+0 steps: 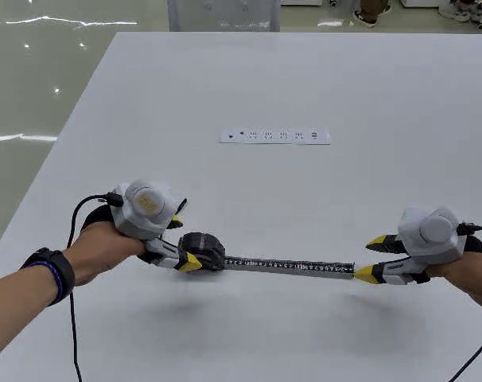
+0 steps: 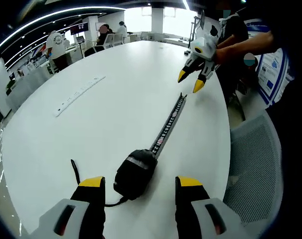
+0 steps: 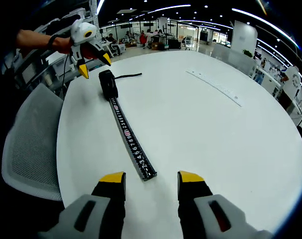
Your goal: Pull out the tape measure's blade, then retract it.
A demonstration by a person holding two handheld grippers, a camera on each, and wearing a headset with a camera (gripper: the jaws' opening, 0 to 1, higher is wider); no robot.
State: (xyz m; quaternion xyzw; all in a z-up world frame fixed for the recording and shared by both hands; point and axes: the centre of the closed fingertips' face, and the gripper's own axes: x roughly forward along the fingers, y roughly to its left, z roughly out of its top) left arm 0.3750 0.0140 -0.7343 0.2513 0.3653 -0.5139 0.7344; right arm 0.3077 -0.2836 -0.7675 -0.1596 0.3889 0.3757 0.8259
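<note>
Left claw: my left gripper [image 2: 139, 181] is open and clamps nothing. The tape measure case [image 2: 136, 172] lies between its yellow tips, with a gap on either side.
Right claw: my right gripper [image 3: 151, 177] is open too. The blade [image 3: 131, 139] ends just ahead of its tips, ungripped.
Blade: pulled out flat on the table [image 1: 305, 79], along the near edge.
Writing: I read digits 2 to 9 near the blade's end.
Farther out: a white power strip [image 1: 275, 136] lies toward the table's middle, its markings too small to read.
</note>
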